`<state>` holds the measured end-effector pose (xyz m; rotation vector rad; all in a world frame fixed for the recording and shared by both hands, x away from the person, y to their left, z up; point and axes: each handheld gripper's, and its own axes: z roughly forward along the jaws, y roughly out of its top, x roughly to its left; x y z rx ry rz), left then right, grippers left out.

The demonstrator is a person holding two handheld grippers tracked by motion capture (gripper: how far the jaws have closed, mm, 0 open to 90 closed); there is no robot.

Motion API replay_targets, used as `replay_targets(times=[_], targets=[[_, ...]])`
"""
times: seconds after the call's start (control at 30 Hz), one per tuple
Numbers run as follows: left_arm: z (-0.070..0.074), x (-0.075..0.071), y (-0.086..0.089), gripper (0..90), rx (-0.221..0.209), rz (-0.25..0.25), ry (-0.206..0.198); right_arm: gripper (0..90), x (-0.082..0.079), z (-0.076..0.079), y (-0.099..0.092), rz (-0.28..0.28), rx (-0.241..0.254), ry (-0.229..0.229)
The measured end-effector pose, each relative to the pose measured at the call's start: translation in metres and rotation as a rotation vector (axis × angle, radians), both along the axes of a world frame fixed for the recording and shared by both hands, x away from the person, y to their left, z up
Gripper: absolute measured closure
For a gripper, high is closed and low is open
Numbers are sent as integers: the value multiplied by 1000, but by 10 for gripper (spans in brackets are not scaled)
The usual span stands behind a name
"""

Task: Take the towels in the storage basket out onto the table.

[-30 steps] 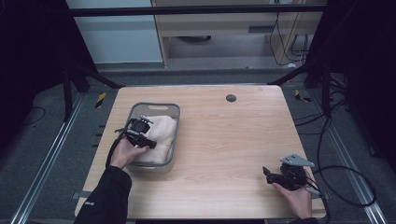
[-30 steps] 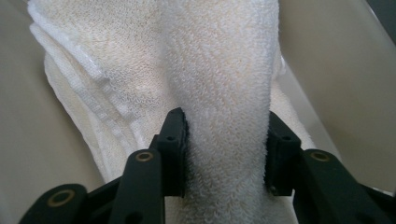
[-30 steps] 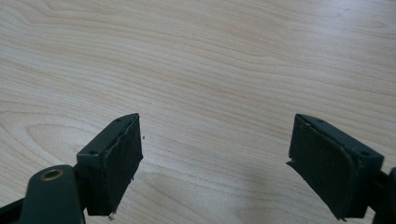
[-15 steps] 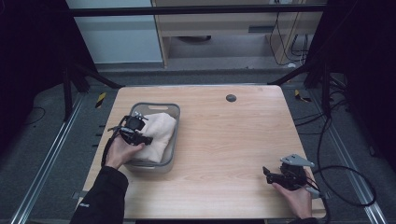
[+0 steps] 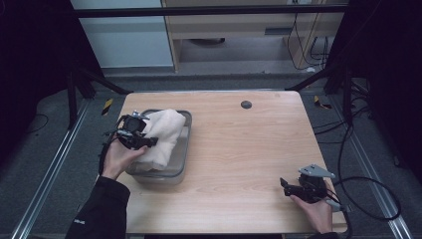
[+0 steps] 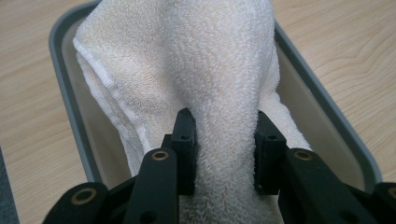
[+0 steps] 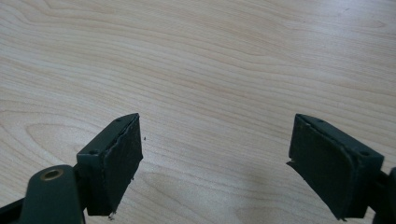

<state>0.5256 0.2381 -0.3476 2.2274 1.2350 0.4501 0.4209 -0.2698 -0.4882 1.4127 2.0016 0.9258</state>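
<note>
The lower end of the white towel (image 6: pixel 219 70) is hidden behind the left tongs (image 6: pixel 224 149), whose jaws are clamped on a bunched fold of it. The towel's length is seen running along the grey bin (image 5: pixel 181 164) near the desk's (image 5: pixel 249 149) left edge, partly raised above the rim. The right tongs (image 7: pixel 215 158) are held wide apart, gripping nothing, over bare wood near the front right corner.

A black sleeve (image 5: pixel 102 211) is worn on the person's left arm. The left gripper (image 5: pixel 133 133) is built of black parts, and brass-coloured rivets are set in its black jaws. The right gripper (image 5: pixel 306 186) is also black; a grey three-cornered plate (image 5: pixel 316 172) is mounted on top, and a black cable (image 5: pixel 370 199) is trailed from it.
</note>
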Motion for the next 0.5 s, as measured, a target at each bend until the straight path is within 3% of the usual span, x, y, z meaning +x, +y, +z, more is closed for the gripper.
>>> replay_targets(times=[0.5], targets=[[37,-18,-3,672,-5,-48,-66,172,0,0,0,-1,4,1]])
